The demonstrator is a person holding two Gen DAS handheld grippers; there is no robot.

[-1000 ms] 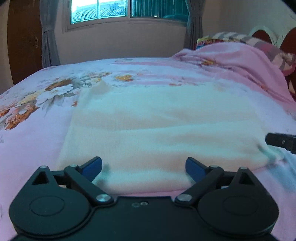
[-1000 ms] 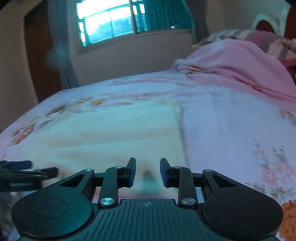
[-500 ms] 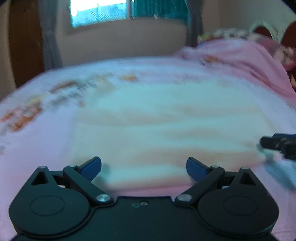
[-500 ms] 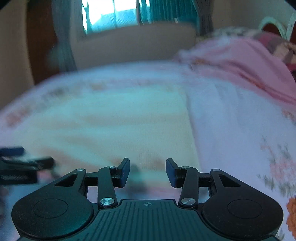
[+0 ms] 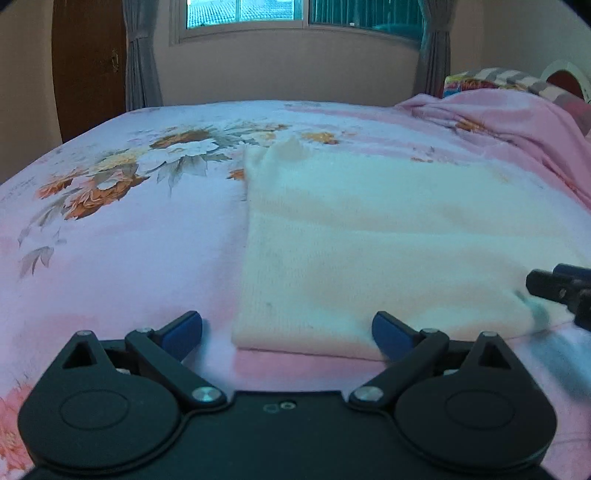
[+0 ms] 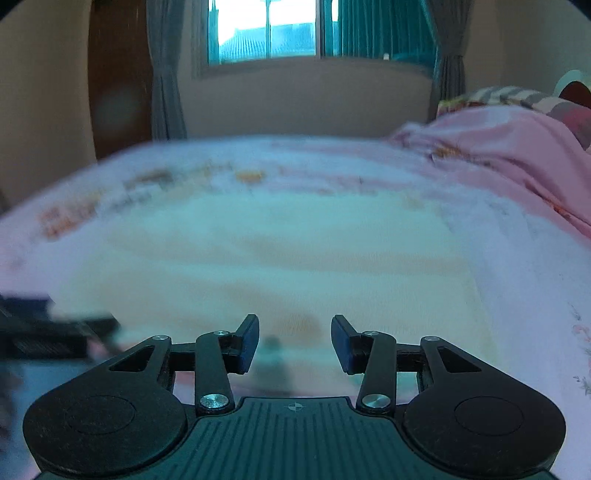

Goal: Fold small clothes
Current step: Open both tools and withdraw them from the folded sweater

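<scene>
A cream knit garment (image 5: 388,240) lies flat on the pink floral bed sheet (image 5: 129,229). It also shows in the right wrist view (image 6: 277,258), blurred. My left gripper (image 5: 287,330) is wide open and empty just before the garment's near left corner. My right gripper (image 6: 294,341) is open and empty at the garment's near edge, toward its right side. The right gripper's tip shows in the left wrist view (image 5: 557,286) at the garment's near right corner. The left gripper shows at the left edge of the right wrist view (image 6: 55,332).
A bunched pink blanket (image 5: 517,122) and pillows (image 5: 498,79) lie at the far right. A wall with a window (image 5: 295,14) and grey curtains stands behind the bed. A brown door (image 5: 88,66) is at the far left.
The left gripper has shifted left, so the garment's left edge now sits between its fingers. The right gripper has opened wider and moved left along the garment's near edge.
</scene>
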